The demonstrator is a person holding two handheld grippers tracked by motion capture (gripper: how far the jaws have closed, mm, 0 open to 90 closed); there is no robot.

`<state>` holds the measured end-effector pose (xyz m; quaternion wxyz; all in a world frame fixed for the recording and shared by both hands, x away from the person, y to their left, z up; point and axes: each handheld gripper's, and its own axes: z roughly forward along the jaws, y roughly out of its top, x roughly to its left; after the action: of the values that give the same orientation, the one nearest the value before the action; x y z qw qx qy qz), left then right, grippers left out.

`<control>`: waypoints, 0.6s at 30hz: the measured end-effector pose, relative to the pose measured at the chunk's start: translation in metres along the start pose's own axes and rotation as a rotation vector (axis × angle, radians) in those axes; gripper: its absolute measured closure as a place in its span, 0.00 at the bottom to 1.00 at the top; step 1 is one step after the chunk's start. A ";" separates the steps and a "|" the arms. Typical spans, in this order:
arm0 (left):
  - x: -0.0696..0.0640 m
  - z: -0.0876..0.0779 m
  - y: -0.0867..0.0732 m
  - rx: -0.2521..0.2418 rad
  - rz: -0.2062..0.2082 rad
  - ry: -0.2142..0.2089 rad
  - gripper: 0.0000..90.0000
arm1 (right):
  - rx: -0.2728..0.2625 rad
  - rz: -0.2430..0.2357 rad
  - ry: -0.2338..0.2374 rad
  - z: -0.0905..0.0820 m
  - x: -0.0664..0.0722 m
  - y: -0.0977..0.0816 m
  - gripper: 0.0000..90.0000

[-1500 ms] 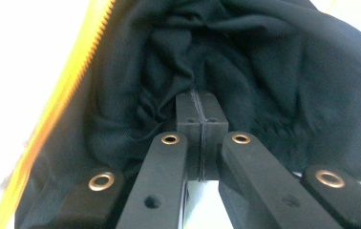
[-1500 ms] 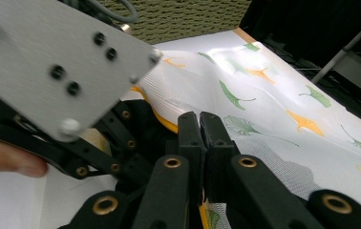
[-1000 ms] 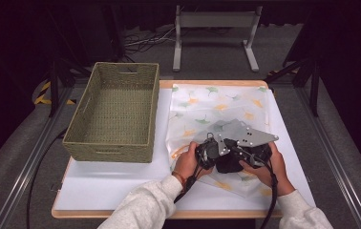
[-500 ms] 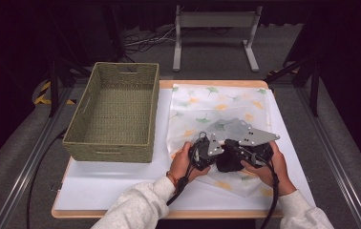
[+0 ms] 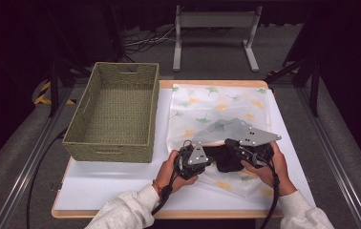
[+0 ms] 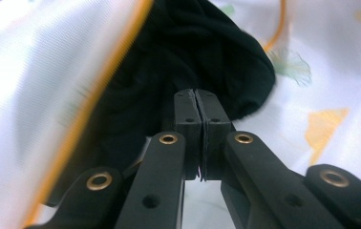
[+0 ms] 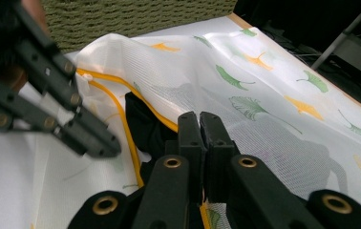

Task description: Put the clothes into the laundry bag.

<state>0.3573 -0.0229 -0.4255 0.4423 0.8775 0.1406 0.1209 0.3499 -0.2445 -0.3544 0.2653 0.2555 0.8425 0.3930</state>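
Dark room, white worktop [image 5: 116, 186] under the high view. Black garment [image 5: 226, 160] bunched at the near edge of a white mesh laundry bag [image 5: 217, 107] printed with green and orange leaves, lying partly inside the bag's orange-trimmed opening [image 7: 121, 124]. Left hand-held gripper [image 6: 196, 102] with jaws pressed together, tips right against the black cloth; cannot tell whether any fabric is pinched. Right hand-held gripper [image 7: 199, 125] likewise closed, tips at the orange trim where mesh meets garment; grip on the hem not certain. Both hands close together over the garment. Woven green basket [image 5: 114, 112] just beside the bag, at its left.
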 end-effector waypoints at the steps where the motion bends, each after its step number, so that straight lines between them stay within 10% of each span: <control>1: -0.002 0.002 0.000 0.004 0.009 -0.004 0.95 | 0.000 0.000 0.001 0.000 0.000 0.000 0.98; 9: -0.018 0.026 0.009 0.061 0.038 -0.031 0.87 | -0.003 0.003 0.004 0.000 0.000 0.000 0.98; 18: -0.007 0.059 0.021 0.144 0.004 0.093 0.98 | 0.004 0.013 0.006 0.000 -0.001 0.000 0.98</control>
<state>0.3737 -0.0813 -0.4430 0.3707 0.9008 0.1676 0.1521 0.3503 -0.2454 -0.3541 0.2596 0.2600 0.8425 0.3939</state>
